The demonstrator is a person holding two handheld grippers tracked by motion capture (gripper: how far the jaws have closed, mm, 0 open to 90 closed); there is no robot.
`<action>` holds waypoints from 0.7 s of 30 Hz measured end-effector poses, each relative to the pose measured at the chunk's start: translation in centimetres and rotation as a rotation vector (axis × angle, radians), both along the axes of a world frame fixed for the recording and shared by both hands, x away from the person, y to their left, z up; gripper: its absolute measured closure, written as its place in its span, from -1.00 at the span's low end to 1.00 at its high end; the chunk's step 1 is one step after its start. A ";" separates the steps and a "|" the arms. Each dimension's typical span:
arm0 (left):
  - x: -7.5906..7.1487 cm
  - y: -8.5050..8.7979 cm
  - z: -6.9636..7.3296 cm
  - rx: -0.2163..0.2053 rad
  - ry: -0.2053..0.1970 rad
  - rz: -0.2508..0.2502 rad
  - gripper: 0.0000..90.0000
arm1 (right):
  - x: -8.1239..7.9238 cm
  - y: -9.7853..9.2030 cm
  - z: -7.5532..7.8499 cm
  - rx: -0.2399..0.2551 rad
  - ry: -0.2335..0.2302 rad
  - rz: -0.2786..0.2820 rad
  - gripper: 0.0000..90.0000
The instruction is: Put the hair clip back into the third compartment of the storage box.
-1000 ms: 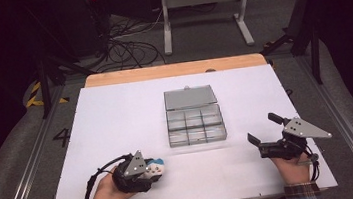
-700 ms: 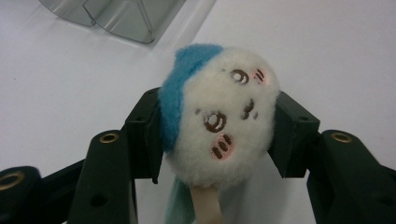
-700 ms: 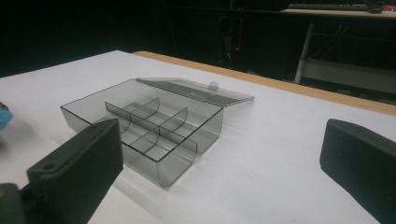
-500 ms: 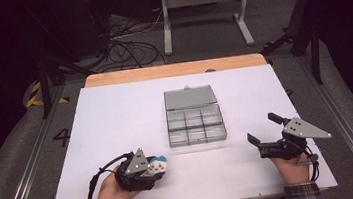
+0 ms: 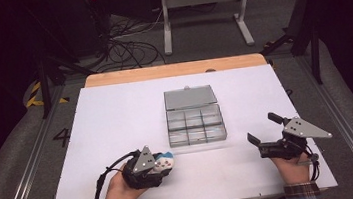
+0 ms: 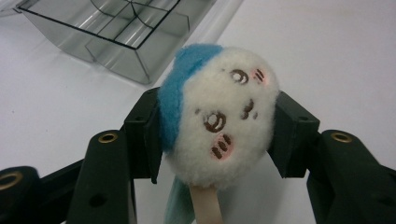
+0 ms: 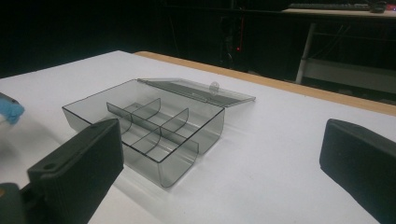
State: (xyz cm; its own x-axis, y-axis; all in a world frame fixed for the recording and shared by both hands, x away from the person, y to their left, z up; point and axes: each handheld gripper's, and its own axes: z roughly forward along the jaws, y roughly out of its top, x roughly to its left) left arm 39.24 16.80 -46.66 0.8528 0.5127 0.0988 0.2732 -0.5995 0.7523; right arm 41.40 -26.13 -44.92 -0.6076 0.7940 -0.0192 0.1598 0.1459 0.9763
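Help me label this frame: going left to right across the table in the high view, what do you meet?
Left gripper shut on the white-and-blue plush toy → clear smoky plastic compartment box, lid open → right gripper, jaws apart and holding nothing.

Fuzzy plush toy [image 6: 219, 116]; glossy clear-plastic box [image 5: 195, 122] (smoky tint).

Bright, evenly lit table [image 5: 116, 116]; dark surroundings; soft shadows; slight blur.
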 end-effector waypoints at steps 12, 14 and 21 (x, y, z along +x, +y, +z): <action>0.5 -1.5 0.2 -0.025 0.002 -0.019 0.00 | 0.1 0.1 0.0 0.004 0.001 0.004 -1.00; 0.6 -1.8 0.2 -0.017 -0.002 -0.023 0.00 | 0.2 0.1 0.0 0.004 0.003 0.005 -1.00; 1.0 -2.5 0.5 -0.013 -0.010 -0.012 0.00 | 0.2 0.1 0.0 0.007 -0.001 0.010 -1.00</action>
